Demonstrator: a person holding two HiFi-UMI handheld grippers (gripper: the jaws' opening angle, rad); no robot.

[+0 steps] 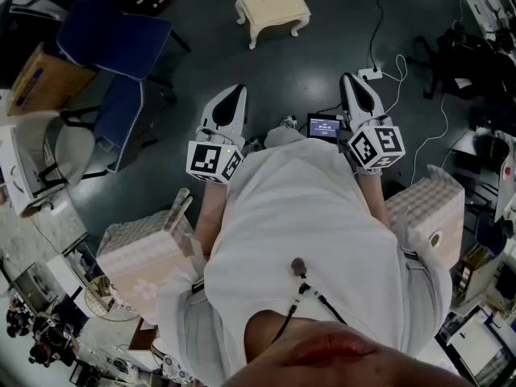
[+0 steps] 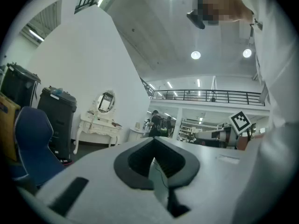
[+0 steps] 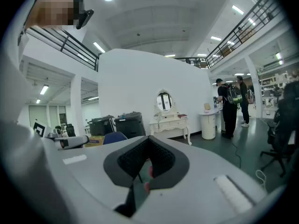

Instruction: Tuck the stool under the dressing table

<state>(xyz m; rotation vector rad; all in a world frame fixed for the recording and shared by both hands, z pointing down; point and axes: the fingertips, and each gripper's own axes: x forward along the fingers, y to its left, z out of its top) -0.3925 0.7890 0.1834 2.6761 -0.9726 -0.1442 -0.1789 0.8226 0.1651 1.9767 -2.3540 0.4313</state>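
Observation:
The cream stool [image 1: 272, 10] with curved legs stands alone on the dark floor, well ahead of both grippers. The white dressing table with an oval mirror [image 2: 100, 125] stands far off against a white wall; the right gripper view also shows the dressing table [image 3: 170, 122], left of a round white stand. My left gripper [image 1: 234, 95] and right gripper [image 1: 352, 83] are held out level in front of the person's body, side by side. In the left gripper view the left gripper [image 2: 154, 143] is shut on nothing. The right gripper [image 3: 148, 143] is likewise shut and empty.
Blue office chairs [image 1: 113, 35] and a cardboard box [image 1: 36, 75] stand at the left. Checked padded boxes sit at the person's left [image 1: 145, 252] and right [image 1: 427, 212]. A power strip [image 1: 369, 73] with cables lies right of the stool. Black bins [image 2: 58, 111] flank the dressing table; people [image 3: 231, 106] stand beyond it.

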